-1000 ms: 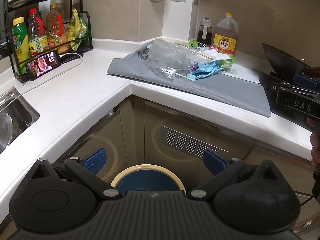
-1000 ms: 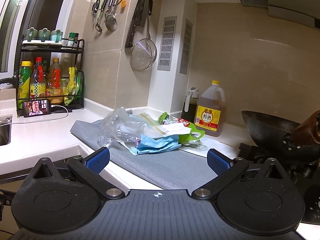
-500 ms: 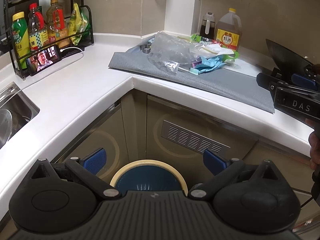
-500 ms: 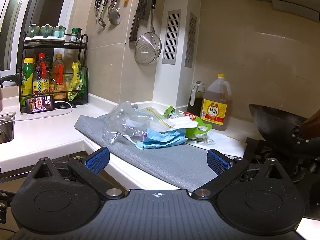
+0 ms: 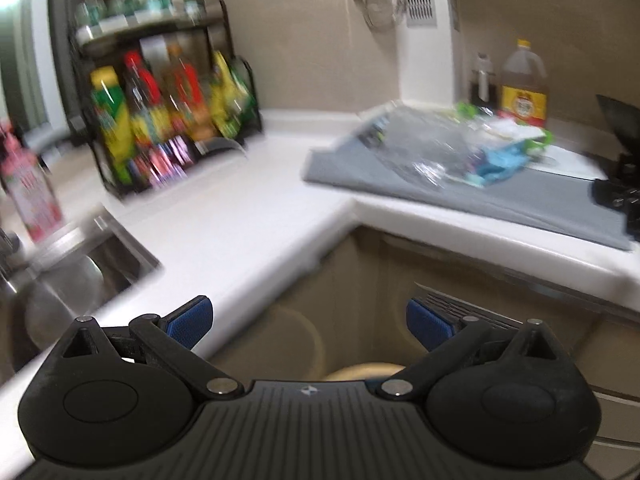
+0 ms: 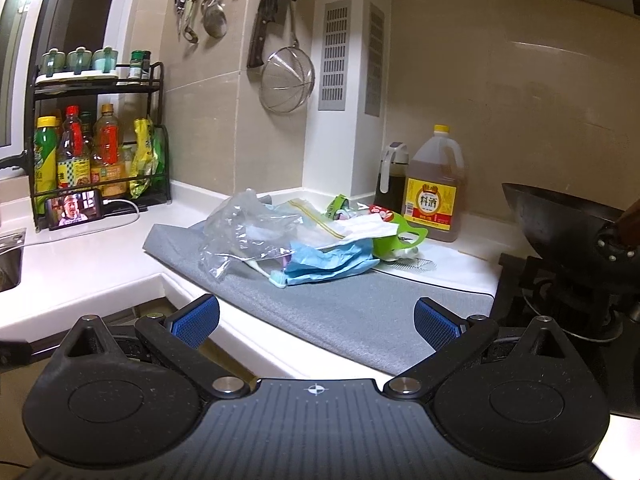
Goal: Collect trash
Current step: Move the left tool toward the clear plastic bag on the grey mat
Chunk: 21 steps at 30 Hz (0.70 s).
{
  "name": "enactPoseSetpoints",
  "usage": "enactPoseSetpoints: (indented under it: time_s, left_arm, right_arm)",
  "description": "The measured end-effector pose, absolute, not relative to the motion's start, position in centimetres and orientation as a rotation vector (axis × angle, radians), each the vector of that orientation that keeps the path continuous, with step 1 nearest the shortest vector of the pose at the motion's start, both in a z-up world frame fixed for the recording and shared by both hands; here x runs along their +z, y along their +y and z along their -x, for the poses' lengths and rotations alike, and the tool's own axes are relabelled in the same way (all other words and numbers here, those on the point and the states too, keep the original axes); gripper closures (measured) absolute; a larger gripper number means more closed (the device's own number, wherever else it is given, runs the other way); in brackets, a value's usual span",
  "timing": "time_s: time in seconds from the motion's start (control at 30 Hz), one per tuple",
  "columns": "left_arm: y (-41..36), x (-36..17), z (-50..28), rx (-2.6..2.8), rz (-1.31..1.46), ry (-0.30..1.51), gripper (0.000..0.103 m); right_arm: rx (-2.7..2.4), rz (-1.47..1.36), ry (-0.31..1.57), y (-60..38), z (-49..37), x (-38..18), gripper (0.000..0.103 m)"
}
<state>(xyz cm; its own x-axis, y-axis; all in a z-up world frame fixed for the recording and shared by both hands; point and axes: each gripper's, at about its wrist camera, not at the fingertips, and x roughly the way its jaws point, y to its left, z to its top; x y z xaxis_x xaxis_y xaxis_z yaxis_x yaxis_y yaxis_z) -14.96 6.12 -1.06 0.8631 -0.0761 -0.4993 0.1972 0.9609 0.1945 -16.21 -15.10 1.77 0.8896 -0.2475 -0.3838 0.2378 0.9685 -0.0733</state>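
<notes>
Left wrist view, blurred: my left gripper (image 5: 308, 322) is spread and empty below the white counter (image 5: 240, 216) edge, and the trash pile (image 5: 476, 152) lies untouched on the grey mat (image 5: 540, 196), so nothing looks collected yet. Right wrist view: my right gripper (image 6: 316, 322) is spread wide and empty, near the trash pile (image 6: 304, 240), which lies between the condiment rack (image 6: 96, 140) and the wok (image 6: 560, 224).

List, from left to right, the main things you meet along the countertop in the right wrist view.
Phone → bottle rack → clear plastic bag → blue wrapper → dark dispenser bottle → cooking wine jug → wok.
</notes>
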Motion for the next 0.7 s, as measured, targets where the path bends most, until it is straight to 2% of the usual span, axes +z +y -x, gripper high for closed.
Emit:
enactPoseSetpoints:
  time_s: [0.13, 0.33, 0.53, 0.7]
  left_arm:
    - [6.6, -1.4, 12.9, -0.061, -0.328, 0.412, 0.0]
    - [7.8, 0.0, 9.3, -0.102, -0.271, 0.404, 0.0]
    - [5.7, 0.1, 3.8, -0.18, -0.282, 0.425, 0.0]
    - [3.4, -1.3, -2.6, -0.217, -0.309, 0.438, 0.0]
  right_arm:
    - [-0.296, 0.025, 0.392, -17.1, 14.2, 1.0, 0.0]
    - [-0.366, -0.158, 0.459, -21.9, 10.4, 0.3, 0.0]
    - [-0.377, -0.152, 0.456, -23.8, 6.9, -0.8, 0.0]
    - [-0.418, -0.23, 0.551, -26.2, 3.2, -2.8, 0.0]
